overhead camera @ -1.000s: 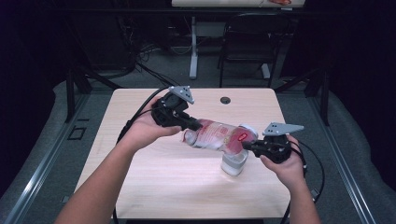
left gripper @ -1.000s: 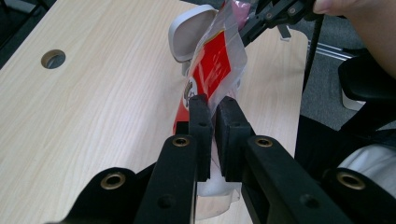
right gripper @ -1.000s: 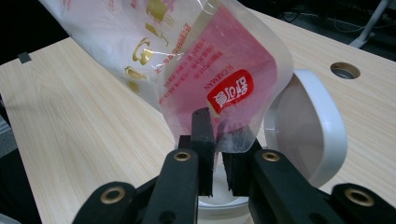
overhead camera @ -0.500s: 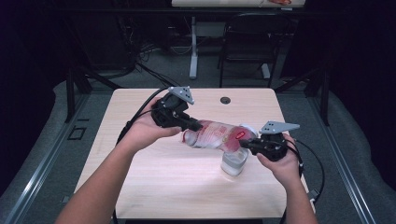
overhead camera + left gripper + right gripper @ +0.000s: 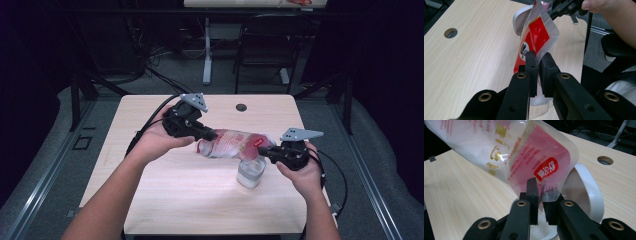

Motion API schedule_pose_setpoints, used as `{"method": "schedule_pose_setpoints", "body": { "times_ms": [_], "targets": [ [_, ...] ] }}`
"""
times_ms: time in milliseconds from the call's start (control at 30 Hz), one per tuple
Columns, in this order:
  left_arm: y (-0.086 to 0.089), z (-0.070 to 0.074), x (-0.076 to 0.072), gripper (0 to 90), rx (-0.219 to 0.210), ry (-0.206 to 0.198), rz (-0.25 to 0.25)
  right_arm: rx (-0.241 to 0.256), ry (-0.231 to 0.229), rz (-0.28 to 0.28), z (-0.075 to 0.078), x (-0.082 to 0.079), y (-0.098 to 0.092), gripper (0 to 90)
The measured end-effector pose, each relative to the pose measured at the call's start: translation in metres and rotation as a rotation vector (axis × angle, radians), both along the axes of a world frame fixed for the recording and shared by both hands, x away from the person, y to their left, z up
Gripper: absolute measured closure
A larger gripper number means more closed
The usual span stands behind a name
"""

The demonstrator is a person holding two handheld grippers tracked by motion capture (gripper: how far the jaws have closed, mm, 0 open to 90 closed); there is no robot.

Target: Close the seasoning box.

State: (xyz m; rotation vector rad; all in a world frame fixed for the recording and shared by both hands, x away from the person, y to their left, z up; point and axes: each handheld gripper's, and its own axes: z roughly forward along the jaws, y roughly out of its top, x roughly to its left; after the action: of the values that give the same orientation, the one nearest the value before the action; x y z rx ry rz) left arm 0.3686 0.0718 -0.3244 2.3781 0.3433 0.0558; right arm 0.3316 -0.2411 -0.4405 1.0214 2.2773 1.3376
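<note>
A clear plastic bag with red and gold print [image 5: 232, 143] hangs stretched between both grippers above the table. My left gripper [image 5: 209, 134] is shut on the bag's left end; in the left gripper view its pads [image 5: 532, 65] pinch the bag [image 5: 534, 40]. My right gripper [image 5: 266, 151] is shut on the bag's right edge [image 5: 534, 157], just above a white cup [image 5: 250, 171] that holds white powder. In the right gripper view the cup's rim [image 5: 589, 192] sits right behind the jaws, and the bag tilts down toward it.
The light wooden table [image 5: 165, 200] has a round cable hole [image 5: 241, 107] near its far edge. Cables trail from both grippers over the table sides. A chair and desk legs [image 5: 207, 55] stand on the dark floor beyond.
The right gripper and its end of the bag have shifted slightly left and up over the cup. The left gripper has barely moved.
</note>
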Motion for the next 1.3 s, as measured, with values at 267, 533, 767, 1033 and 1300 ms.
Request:
{"method": "schedule_pose_setpoints", "body": {
  "times_ms": [267,533,767,1033,1300],
  "targets": [
    [-0.005,-0.001,0.0,86.4,0.003,-0.004,-0.022,0.001,-0.008,-0.023,0.002,-0.004,-0.005,83.9],
    [-0.009,0.001,0.001,86.4,0.003,-0.002,-0.033,-0.008,-0.01,-0.031,0.004,-0.009,-0.01,83.9],
    [-0.011,0.0,0.004,86.3,0.001,0.005,-0.041,-0.011,-0.011,-0.032,0.005,-0.014,-0.013,83.9],
    [-0.014,0.0,0.006,86.3,0.008,0.003,-0.051,-0.022,-0.004,-0.036,0.005,-0.02,-0.015,83.9],
    [-0.011,0.001,0.006,86.2,0.007,0.003,-0.04,-0.032,0.006,-0.01,0.004,-0.02,-0.012,84.4]
  ]
}}
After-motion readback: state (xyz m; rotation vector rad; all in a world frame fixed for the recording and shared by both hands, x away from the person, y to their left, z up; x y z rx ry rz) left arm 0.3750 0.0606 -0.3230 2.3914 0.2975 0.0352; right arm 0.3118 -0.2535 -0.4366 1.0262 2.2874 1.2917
